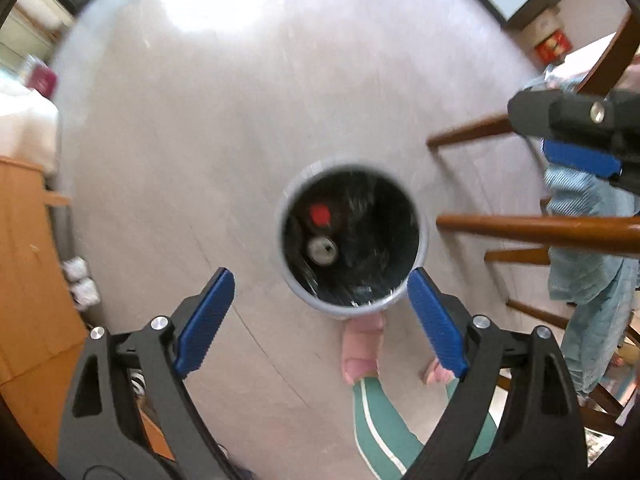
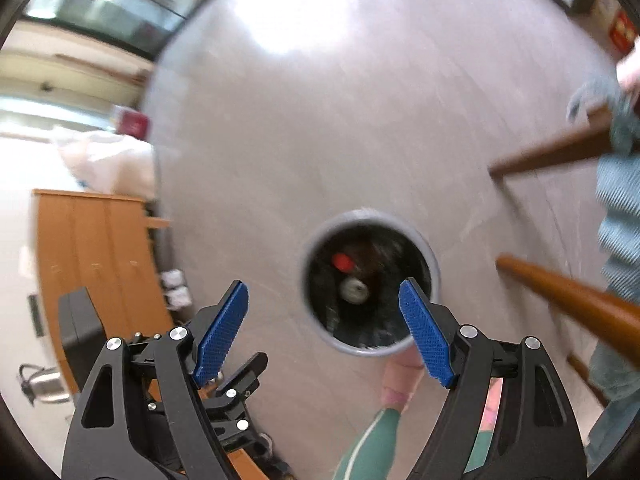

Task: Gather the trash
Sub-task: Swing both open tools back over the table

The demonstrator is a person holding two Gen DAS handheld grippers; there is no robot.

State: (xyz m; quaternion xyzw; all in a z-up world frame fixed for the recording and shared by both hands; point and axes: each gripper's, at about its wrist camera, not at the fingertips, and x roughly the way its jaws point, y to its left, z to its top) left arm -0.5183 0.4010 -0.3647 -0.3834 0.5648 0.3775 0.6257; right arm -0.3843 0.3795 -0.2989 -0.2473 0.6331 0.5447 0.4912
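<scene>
Both wrist cameras look down from well above, sharing the bin.

A: Floor? 
B: Pale grey floor, smooth, with a bright glare patch on it.

A: Furniture? 
B: Orange-brown wooden cabinet at left; brown wooden chair rails at right, light blue cloth draped over them.

A: Windows? 
B: Dark-framed glazing, upper left.

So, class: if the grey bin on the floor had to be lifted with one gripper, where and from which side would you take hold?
Probably the rim of the grey bin, from straight above, one finger inside and one outside. It stands upright with its mouth open, and its body looks too wide to span.
</scene>
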